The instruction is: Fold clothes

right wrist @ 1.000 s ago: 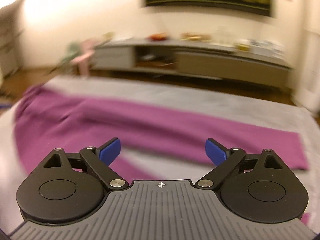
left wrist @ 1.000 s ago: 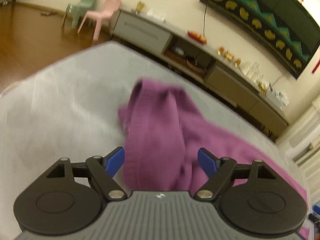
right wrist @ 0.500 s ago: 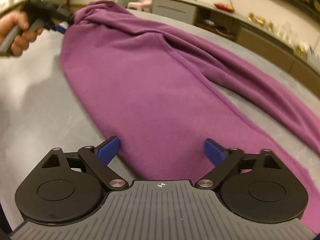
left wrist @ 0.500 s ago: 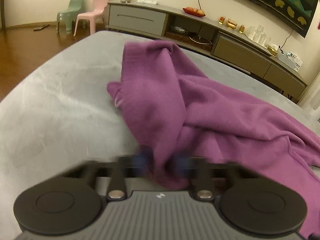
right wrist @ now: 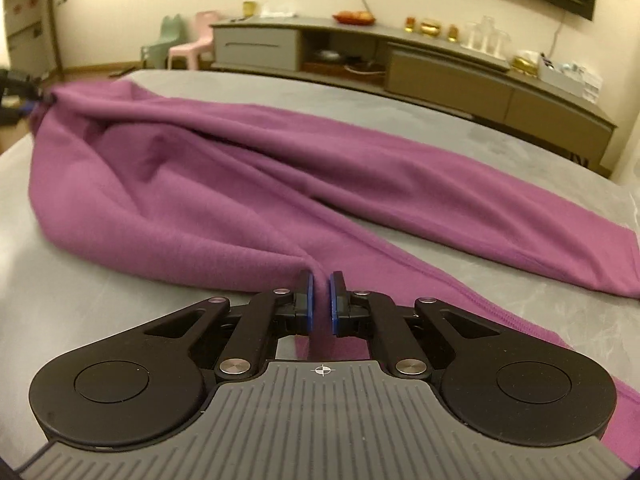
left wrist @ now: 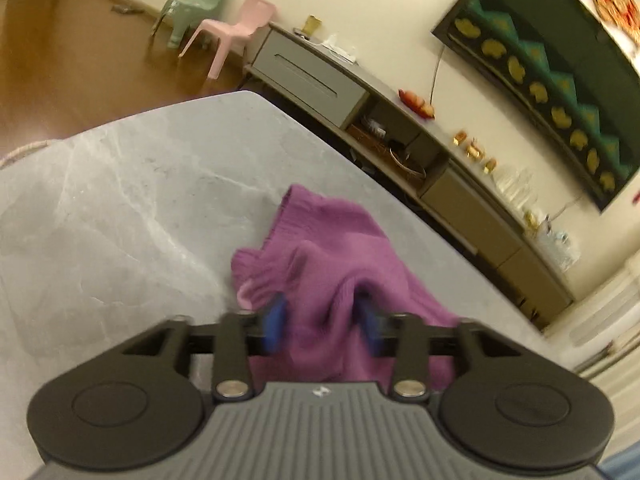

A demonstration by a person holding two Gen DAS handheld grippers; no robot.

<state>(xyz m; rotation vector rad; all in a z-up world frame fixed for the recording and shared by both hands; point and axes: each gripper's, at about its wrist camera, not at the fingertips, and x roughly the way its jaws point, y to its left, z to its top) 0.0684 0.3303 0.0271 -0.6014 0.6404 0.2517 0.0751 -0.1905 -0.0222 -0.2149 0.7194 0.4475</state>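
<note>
A purple garment (right wrist: pixel 240 168) lies stretched across the grey marble table (right wrist: pixel 80 300), its long part running off to the right. My right gripper (right wrist: pixel 321 304) is shut on a pinched fold of its near edge. At the far left of that view the cloth rises to a point at my left gripper (right wrist: pixel 18 94). In the left wrist view the bunched end of the garment (left wrist: pixel 340 240) sits between the blurred blue pads of my left gripper (left wrist: pixel 322 320). Its jaws are opening, with the cloth still between them.
A long grey sideboard (right wrist: pixel 440 68) with small ornaments stands along the wall beyond the table. A green chair (left wrist: pixel 192 8) and a pink chair (left wrist: pixel 236 28) are on the wooden floor at the left. The table edge (left wrist: pixel 320 140) runs close behind the cloth.
My right gripper dropped onto the garment's near edge and shut on it. My left gripper shut on the bunched end, and its jaws now stand apart again.
</note>
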